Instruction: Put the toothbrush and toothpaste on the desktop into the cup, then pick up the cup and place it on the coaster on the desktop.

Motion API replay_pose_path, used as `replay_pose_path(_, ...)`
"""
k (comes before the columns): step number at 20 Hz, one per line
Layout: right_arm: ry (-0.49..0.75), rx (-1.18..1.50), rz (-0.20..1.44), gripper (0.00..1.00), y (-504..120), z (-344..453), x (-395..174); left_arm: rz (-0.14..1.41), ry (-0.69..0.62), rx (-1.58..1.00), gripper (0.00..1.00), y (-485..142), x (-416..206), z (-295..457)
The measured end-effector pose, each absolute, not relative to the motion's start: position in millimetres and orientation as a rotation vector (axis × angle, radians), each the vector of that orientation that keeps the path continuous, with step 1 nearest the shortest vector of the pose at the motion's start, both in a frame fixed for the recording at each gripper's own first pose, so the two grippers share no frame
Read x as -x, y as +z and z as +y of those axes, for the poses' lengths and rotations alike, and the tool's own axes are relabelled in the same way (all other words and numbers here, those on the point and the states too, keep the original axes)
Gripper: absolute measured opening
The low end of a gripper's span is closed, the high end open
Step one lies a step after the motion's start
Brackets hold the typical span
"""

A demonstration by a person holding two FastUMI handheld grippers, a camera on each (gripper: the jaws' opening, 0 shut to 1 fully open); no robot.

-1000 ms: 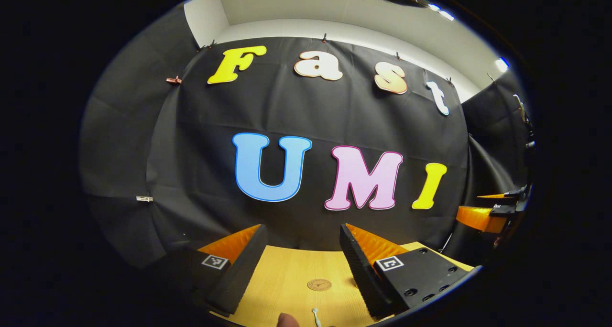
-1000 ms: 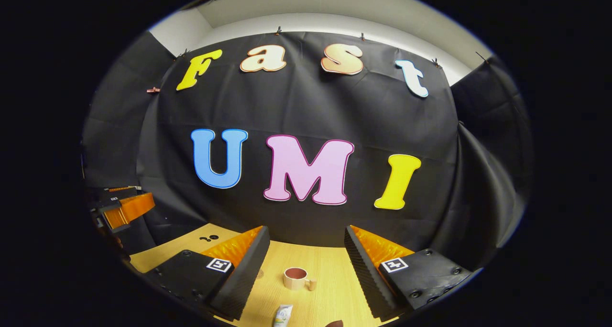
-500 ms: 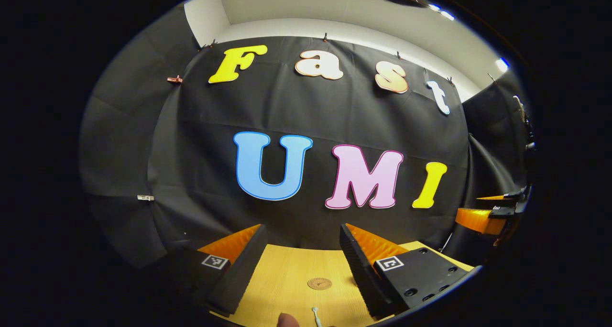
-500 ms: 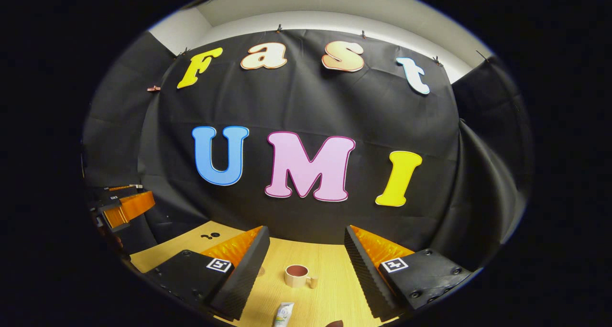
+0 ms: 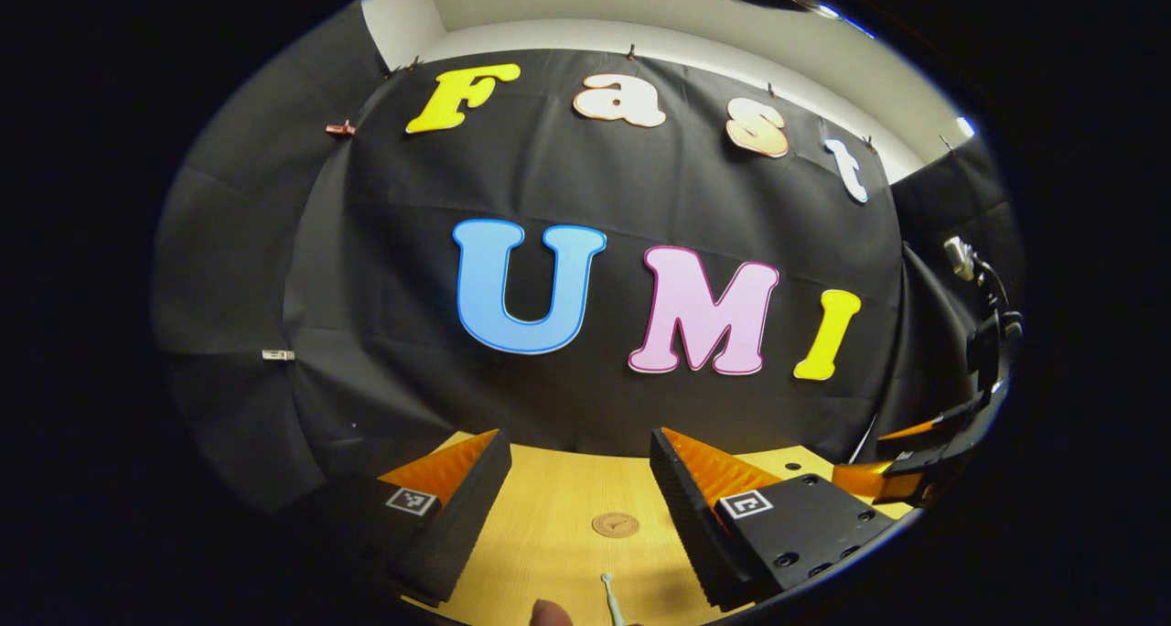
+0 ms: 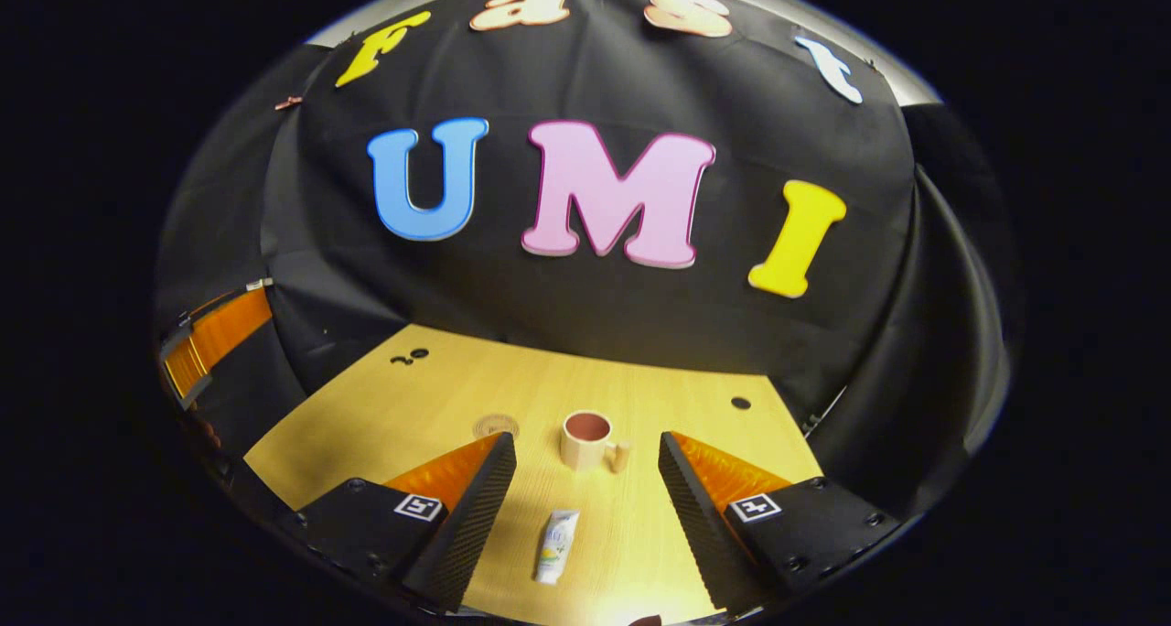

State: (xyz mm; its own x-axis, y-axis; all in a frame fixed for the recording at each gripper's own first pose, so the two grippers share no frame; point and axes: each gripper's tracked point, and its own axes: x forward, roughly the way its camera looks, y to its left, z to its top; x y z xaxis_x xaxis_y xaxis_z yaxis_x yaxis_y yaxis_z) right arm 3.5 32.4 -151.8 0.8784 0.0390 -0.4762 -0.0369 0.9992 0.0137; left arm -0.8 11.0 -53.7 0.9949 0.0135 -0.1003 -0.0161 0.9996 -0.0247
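In the right gripper view a beige cup [image 6: 587,439] with a reddish inside stands upright on the wooden desktop [image 6: 384,406], handle to the right. A white toothpaste tube [image 6: 556,545] lies in front of it, between the fingers of my open right gripper [image 6: 585,507], which hovers above the desk. The round coaster [image 6: 495,426] lies left of the cup. In the left gripper view the coaster [image 5: 615,524] sits between the fingers of my open left gripper [image 5: 576,498], and the toothbrush tip [image 5: 607,594] shows at the bottom edge. Both grippers hold nothing.
The black cloth wall closes off the back of the desktop. Small dark holes [image 6: 740,404] mark the desk near its far edge. The other gripper [image 6: 215,338] shows at the far left of the right gripper view, and the other gripper [image 5: 915,466] at the right of the left gripper view.
The right gripper has tilted down sharply, so the cup, toothpaste and coaster now show fully. The left gripper has tilted down slightly. Both stay open.
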Motion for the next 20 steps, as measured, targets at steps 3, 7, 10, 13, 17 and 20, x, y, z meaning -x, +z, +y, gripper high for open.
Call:
replay_pose_path(3, 0.041, -0.038, 0.643, 0.97, -211.2, 45.2, 0.4, 0.136, 0.021, 0.03, 0.96, -75.7, -1.9, 16.9)
replay_pose_path(7, 0.045, -0.004, 0.843, 0.97, -307.5, 61.7, 2.8, 0.188, 0.035, -0.016, 0.96, -109.5, -5.1, 32.8)
replay_pose_path(10, 0.042, 0.046, 0.943, 0.95, -361.7, 64.2, 4.7, 0.225, 0.04, -0.008, 0.97, -128.6, -5.0, 40.9)
replay_pose_path(13, 0.029, 0.093, 1.01, 0.94, -398.5, 63.2, 3.8, 0.246, 0.054, 0.005, 0.96, -139.8, -3.2, 48.9)
replay_pose_path(17, 0.021, 0.125, 1.068, 0.93, -424.0, 65.1, -2.6, 0.265, 0.072, 0.011, 0.96, -150.6, 2.2, 56.5)
replay_pose_path(20, 0.002, 0.17, 1.108, 0.85, -438.8, 58.2, -4.7, 0.277, 0.085, 0.019, 0.96, -155.1, 6.9, 61.3)
